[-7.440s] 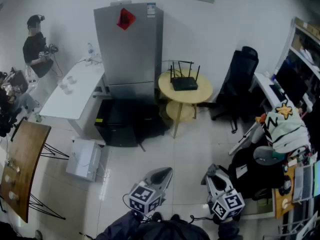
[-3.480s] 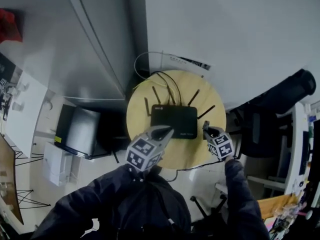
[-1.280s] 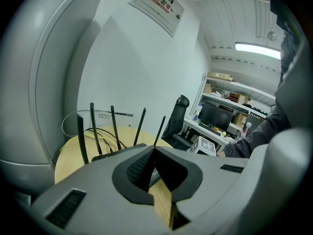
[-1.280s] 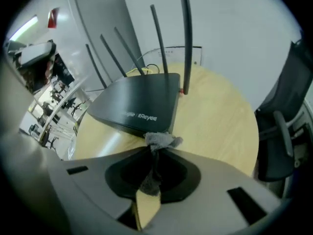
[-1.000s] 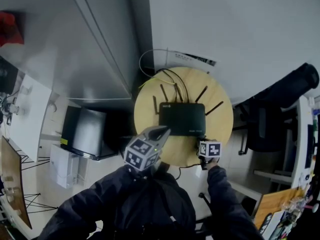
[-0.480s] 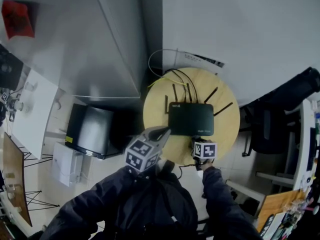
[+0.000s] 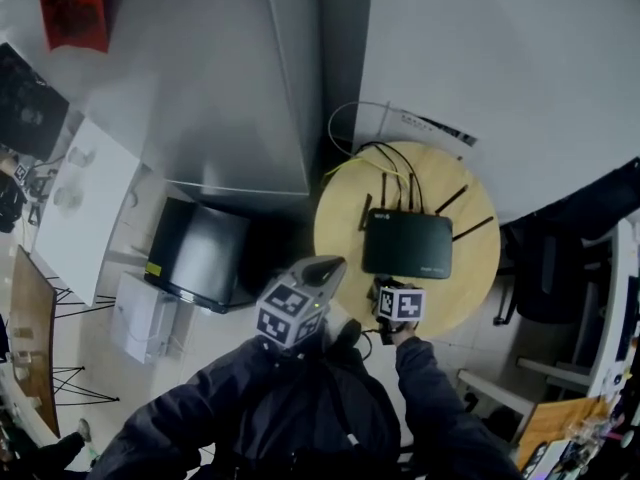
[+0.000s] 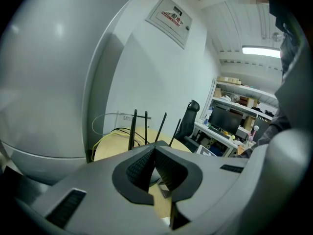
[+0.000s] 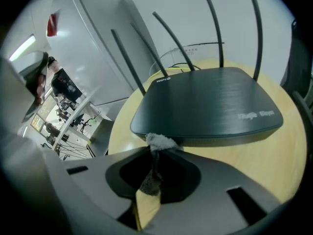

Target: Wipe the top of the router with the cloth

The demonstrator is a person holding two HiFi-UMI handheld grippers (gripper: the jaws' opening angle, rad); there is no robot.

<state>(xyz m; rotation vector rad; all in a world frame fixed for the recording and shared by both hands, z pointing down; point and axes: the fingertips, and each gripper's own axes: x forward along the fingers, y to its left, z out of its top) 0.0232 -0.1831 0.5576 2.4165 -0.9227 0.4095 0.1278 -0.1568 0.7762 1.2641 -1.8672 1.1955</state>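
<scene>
A black router point(image 7: 407, 243) with several upright antennas lies flat on a round wooden table point(image 7: 470, 293). In the right gripper view the router point(image 9: 210, 104) fills the middle, its top bare. My right gripper point(image 9: 155, 148) is shut on a small grey cloth point(image 9: 159, 141), whose tuft sticks out at the router's near left edge. From the head view, the right gripper point(image 7: 388, 288) sits just before the router's front. My left gripper point(image 7: 322, 268) hovers left of the table; its jaws are shut with nothing between them point(image 8: 154, 151).
A grey fridge point(image 7: 240, 78) stands close to the table's left, with a black box point(image 7: 205, 253) on the floor below it. Cables point(image 7: 385, 153) loop behind the router against the wall. A dark office chair point(image 7: 570, 248) is right of the table.
The right gripper has slid left along the router's front, from its right corner to near its left corner. The head view has shifted so the table sits further right.
</scene>
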